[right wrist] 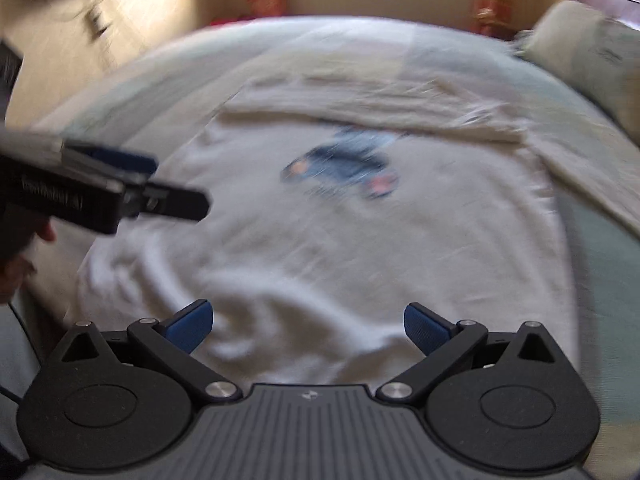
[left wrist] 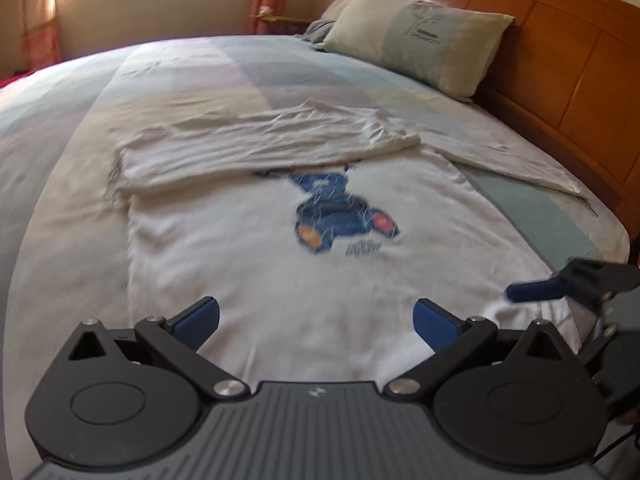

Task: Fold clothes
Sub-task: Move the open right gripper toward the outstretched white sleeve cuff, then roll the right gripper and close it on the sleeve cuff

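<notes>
White T-shirt [left wrist: 256, 264] with blue bear print [left wrist: 336, 216] spread on the bed [left wrist: 60, 128], far part folded over, left tool [left wrist: 316, 322] spread above near hem, right tool [right wrist: 308, 326] spread, empty, pillow [left wrist: 416, 40] at headboard

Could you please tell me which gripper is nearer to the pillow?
Right. The right gripper hovers over the shirt's pillow-side edge; the left gripper is farther away.

Left tongs: the black two-finger tongs with blue pads [left wrist: 316, 322] stood wide open, nothing between the pads.
Right tongs: the matching black, blue-padded tongs [right wrist: 308, 322] were spread wide too, holding nothing.
Relative pose: side by side, each showing at the edge of the other's view.
Hand: partly visible behind the left tongs [right wrist: 24, 248].
</notes>
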A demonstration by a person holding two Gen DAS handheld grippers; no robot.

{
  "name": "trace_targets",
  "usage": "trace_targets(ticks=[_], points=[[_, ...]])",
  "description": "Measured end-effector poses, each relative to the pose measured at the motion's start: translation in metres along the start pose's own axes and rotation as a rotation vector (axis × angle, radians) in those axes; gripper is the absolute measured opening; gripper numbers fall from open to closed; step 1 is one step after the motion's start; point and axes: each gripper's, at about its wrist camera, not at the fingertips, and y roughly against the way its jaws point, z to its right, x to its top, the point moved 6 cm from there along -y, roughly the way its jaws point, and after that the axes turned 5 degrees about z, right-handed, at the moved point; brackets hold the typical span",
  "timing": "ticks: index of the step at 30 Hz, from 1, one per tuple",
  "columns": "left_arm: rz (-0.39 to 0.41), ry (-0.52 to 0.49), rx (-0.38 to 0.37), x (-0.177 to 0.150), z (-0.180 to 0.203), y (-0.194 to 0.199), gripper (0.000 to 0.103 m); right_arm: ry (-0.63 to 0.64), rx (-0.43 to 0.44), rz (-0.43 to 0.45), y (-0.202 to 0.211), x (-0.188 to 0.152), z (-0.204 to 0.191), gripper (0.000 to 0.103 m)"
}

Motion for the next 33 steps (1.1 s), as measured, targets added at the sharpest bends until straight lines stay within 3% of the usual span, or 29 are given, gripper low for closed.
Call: trace_targets(ticks=[9, 13, 17, 22, 25, 33], points=[[0.111, -0.152, -0.14, 0.058, 0.027, -0.052, 0.102, -0.271, -0.114, 0.099, 0.018, 0.013, 0.099, 0.103], [0.084, -0.179, -0.191, 0.05, 0.036, -0.066, 0.102, -0.401, -0.155, 0.146, 0.028, 0.018, 0.144, 0.103], [0.053, -0.206, -0.237, 0.039, 0.044, -0.078, 0.102, -0.555, -0.254, 0.264, 0.031, 0.015, 0.225, 0.103], [0.013, -0.239, -0.295, 0.025, 0.054, -0.092, 0.102, -0.798, -0.269, 0.417, 0.029, -0.004, 0.311, 0.103], [-0.007, -0.261, -0.33, 0.018, 0.06, -0.098, 0.102, -0.915, -0.256, 0.48, 0.029, -0.014, 0.338, 0.103], [0.002, -0.341, -0.415, 0.018, 0.077, -0.076, 0.102, -1.01, -0.323, 0.515, 0.026, -0.025, 0.382, 0.103]])
